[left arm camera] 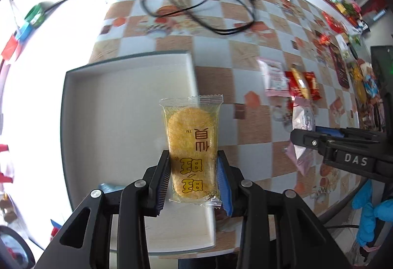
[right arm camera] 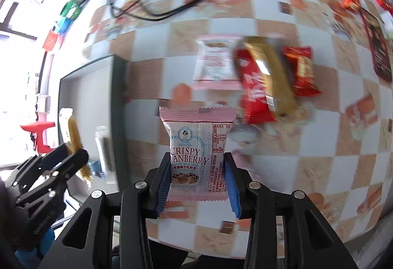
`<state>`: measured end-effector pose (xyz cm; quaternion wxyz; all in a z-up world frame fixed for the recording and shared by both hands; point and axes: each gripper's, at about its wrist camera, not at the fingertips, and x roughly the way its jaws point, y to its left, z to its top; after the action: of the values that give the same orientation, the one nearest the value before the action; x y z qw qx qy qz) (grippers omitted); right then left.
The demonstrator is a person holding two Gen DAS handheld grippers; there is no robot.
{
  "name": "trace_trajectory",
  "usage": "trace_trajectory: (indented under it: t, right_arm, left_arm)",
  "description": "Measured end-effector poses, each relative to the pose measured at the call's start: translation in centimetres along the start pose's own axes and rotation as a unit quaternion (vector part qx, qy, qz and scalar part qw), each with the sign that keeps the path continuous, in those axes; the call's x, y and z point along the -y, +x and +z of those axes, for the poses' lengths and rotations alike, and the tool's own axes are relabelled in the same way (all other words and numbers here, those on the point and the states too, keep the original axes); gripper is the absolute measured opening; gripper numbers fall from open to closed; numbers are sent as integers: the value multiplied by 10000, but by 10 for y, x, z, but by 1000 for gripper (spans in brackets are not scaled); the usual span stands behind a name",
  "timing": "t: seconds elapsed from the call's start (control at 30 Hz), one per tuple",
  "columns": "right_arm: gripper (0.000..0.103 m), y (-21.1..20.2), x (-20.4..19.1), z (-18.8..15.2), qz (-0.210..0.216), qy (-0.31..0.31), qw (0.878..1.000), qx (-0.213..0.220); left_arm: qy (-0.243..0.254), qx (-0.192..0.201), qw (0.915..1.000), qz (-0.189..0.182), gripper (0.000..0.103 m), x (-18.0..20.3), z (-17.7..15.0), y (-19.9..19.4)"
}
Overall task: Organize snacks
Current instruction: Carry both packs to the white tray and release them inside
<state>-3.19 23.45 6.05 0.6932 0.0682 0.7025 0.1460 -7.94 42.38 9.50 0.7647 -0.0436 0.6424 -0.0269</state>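
Your left claw point(left arm camera: 194, 180) grips a yellow rice cracker packet point(left arm camera: 191, 146) above the white tray point(left arm camera: 81, 101) at the checkered table's point(left arm camera: 245, 52) left edge; your right claw point(right arm camera: 196, 183) clamps a pink Crispy Cranberry packet point(right arm camera: 196, 146) mid-table.

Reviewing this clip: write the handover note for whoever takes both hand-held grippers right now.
Left hand-held gripper: shut on the yellow cracker packet, held over the tray's right edge.
Right hand-held gripper: shut on the pink Crispy Cranberry packet, above the checkered table, right of the tray.
White tray: nothing seen lying in it.
Left to do: place both packets, then fetch the pink-white packet, the red-and-gold packets and the snacks farther right.
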Motion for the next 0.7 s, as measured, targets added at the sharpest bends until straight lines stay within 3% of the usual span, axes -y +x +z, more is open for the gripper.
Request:
trace_trajectory:
  t: [0.4, 0.7]
  right_arm:
    - [42, 16, -92, 11, 207, -795, 9965, -135]
    - [42, 37, -143, 14, 256, -1193, 9920, -311]
  left_arm:
    - [-418, -117, 9990, 139, 39, -62, -21, 4]
    - [-503, -277, 9982, 144, 39, -82, -34, 13]
